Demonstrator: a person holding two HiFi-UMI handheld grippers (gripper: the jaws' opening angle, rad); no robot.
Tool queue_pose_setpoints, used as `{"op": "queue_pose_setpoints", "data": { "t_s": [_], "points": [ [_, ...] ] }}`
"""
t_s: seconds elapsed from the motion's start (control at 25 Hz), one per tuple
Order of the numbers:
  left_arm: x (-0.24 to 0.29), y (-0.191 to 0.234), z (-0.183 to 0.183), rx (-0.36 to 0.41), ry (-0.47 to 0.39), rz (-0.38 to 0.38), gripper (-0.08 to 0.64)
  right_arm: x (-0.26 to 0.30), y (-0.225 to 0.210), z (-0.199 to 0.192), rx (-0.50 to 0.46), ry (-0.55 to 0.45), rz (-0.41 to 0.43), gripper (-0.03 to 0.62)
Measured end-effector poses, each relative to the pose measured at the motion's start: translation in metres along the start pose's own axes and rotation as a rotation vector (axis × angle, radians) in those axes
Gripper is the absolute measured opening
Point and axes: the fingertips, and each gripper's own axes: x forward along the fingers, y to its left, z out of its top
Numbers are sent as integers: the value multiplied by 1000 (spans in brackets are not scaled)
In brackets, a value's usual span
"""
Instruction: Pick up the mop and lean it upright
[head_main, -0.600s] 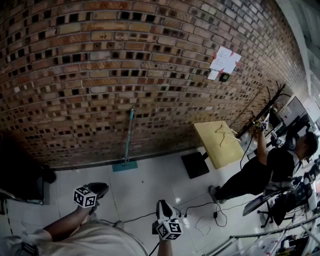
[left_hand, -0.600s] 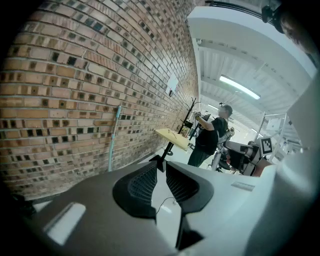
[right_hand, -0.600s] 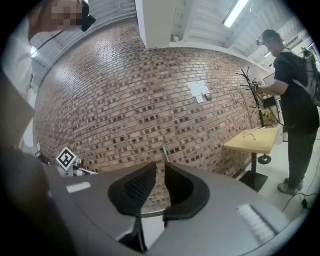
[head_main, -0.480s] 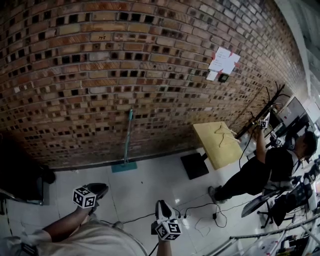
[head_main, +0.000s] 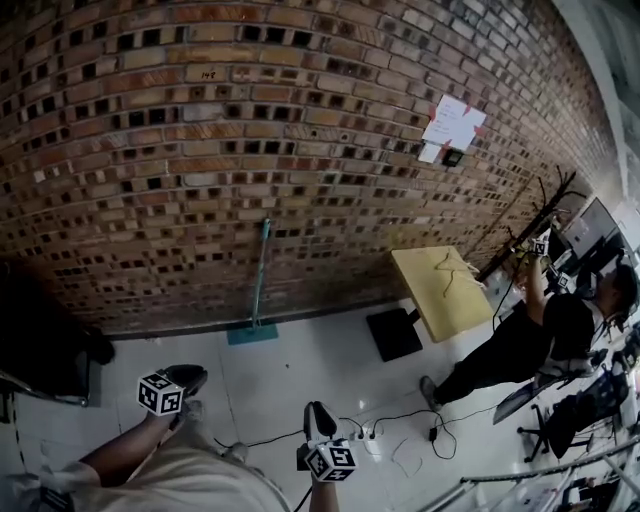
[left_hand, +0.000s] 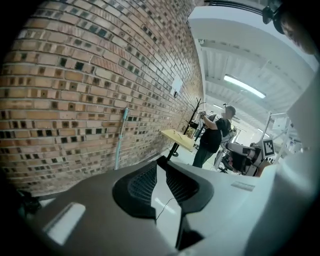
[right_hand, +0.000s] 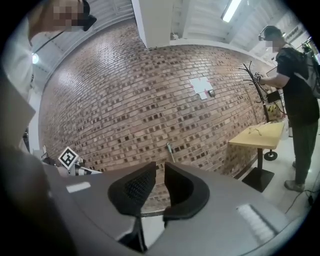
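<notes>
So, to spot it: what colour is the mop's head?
Mop head: teal; clearest in head view.

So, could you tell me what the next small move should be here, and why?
Probably none on the mop: it already leans upright against the brick wall, and the left gripper and right gripper are shut on nothing, well short of it. I would just lower both.

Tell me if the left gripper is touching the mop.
Apart. The head view shows the left gripper low by the person, with a stretch of floor between it and the mop, which leans against the brick wall.
</notes>
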Motion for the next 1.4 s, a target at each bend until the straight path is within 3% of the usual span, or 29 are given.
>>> {"op": "queue_pose_setpoints", "data": {
  "t_s": [0.44,0.88,1.4],
  "points": [
    [15,9,-1,-13,29,-29,66,12,-7,-14,2,41,-41,51],
    [41,26,42,53,11,-76,66,44,-8,-8,26,16,-79,51],
    [86,71,77,50,49,-113,66,98,-20,2,39,29,-128,51]
  ]
}}
